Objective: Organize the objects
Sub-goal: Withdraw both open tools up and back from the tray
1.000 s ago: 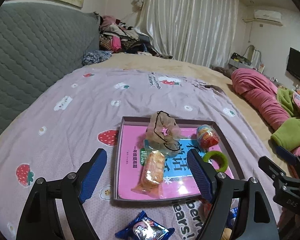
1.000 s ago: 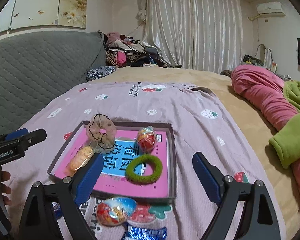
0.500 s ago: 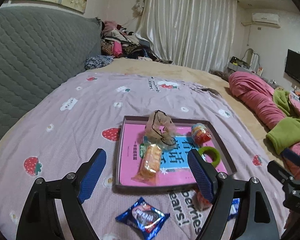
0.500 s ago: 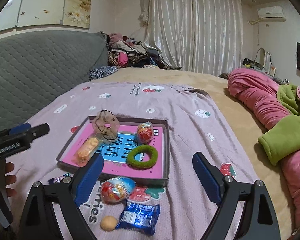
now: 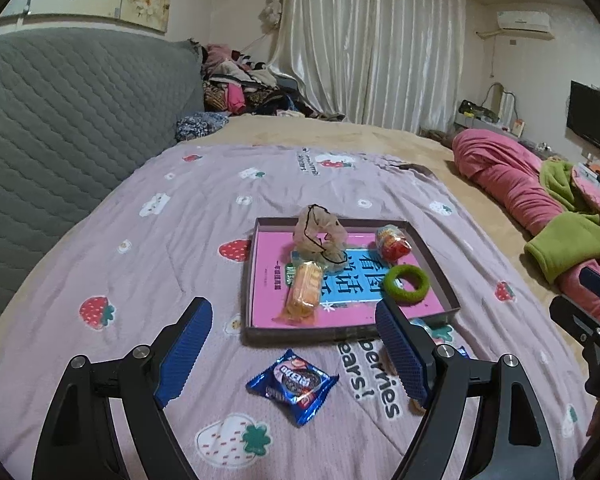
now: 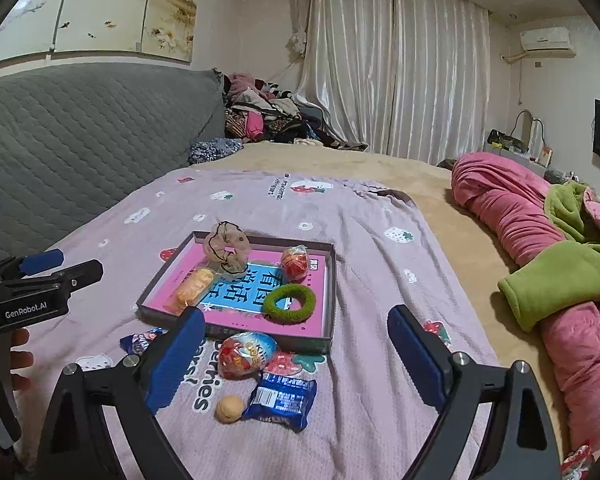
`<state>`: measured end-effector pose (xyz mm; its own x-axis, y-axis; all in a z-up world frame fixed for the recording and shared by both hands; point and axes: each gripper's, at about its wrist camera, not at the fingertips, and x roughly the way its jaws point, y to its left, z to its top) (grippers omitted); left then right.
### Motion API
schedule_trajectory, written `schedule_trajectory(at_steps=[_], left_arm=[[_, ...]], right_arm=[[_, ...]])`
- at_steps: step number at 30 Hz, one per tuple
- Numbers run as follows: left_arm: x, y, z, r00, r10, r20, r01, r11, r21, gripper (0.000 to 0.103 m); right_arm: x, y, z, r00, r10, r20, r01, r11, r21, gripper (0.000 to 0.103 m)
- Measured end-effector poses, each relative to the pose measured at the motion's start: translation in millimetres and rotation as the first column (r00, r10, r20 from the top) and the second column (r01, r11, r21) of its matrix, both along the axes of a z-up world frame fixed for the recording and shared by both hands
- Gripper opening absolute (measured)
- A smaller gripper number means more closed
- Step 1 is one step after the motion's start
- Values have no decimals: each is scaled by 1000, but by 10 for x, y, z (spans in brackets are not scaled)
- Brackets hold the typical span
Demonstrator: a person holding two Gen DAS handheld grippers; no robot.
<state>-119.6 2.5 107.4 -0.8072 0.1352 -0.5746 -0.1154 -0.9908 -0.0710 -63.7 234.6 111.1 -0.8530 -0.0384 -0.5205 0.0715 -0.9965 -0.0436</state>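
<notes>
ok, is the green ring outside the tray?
No. The green ring lies inside the tray, on the pink book.

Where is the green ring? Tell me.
The green ring lies in the tray, at its near right corner, just in front of the red candy in the right wrist view.

Blue snack packet (image 5: 292, 381) between spread, empty tongs (image 5: 294, 344)

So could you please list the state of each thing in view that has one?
left gripper: open, empty
right gripper: open, empty
tray: open-topped, holding four items
green ring: lying flat in tray
blue cookie pack: sealed, outside tray
egg-shaped treat: wrapped, outside tray
</notes>
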Motion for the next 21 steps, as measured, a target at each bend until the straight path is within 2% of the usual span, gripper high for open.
schedule_trajectory(at_steps=[9,21], left_arm=[[354,-30,107,1000,-5,4,5,1000,-25,85],[689,-66,18,999,-32,10,33,997,-63,85]], right_arm=[[286,-138,51,1000,29,4,-29,999,22,98],[518,-254,-147,997,57,44,-59,997,46,100]])
